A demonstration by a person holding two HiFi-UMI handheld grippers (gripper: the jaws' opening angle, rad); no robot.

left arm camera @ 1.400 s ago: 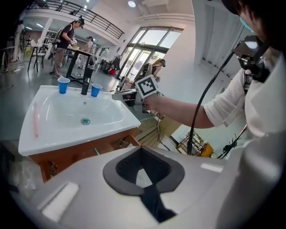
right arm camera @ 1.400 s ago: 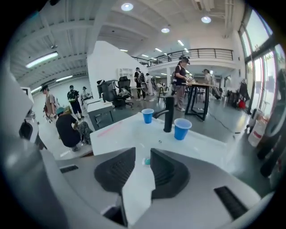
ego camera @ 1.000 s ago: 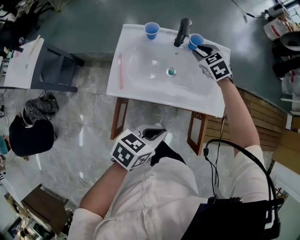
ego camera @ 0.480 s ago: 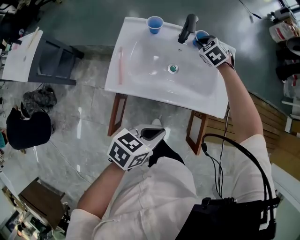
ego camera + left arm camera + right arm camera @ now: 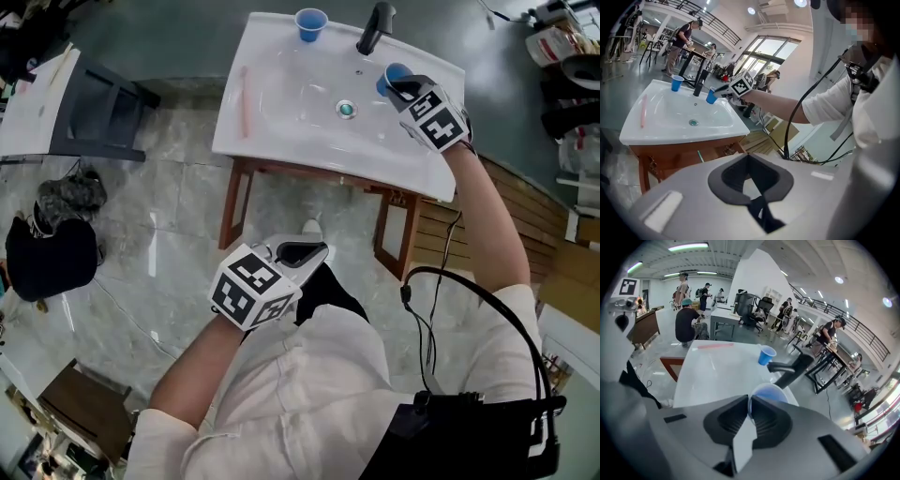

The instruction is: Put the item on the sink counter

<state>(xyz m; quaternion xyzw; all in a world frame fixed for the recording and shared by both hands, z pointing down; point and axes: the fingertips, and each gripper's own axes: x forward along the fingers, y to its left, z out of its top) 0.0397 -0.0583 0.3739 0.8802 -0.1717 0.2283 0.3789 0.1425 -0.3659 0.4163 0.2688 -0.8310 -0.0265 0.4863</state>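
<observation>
At the left edge of the white ceramic sink counter [image 5: 281, 141] lies a thin pink stick [image 5: 242, 103], its length running front to back along the ledge. The left gripper [image 5: 305, 251] hangs close to the person's body, well short of the sink. Its jaws are pressed together with nothing between them, so it plays no part here.

At the back ledge stands a small blue plastic cup [image 5: 309, 23], on its own. The black faucet [image 5: 375, 28] is to the right of it.

Just right of the faucet is the second blue plastic cup [image 5: 394, 77], and this is the one that matters. The right gripper [image 5: 401, 89] comes at it from the person's side. Its jaws have just been closing and now pinch the near wall of the cup at the rim, one jaw inside and one outside. The cup sits beyond and below the jaws with its mouth up, close to upright, at the right side of the bowl near the narrow right ledge. I can't tell whether its base rests on the ceramic or hangs just above it.

As I judge it, setting it down depends on that narrow ledge. The base has to land flat on the strip between the bowl's slope and the outer edge.
</observation>
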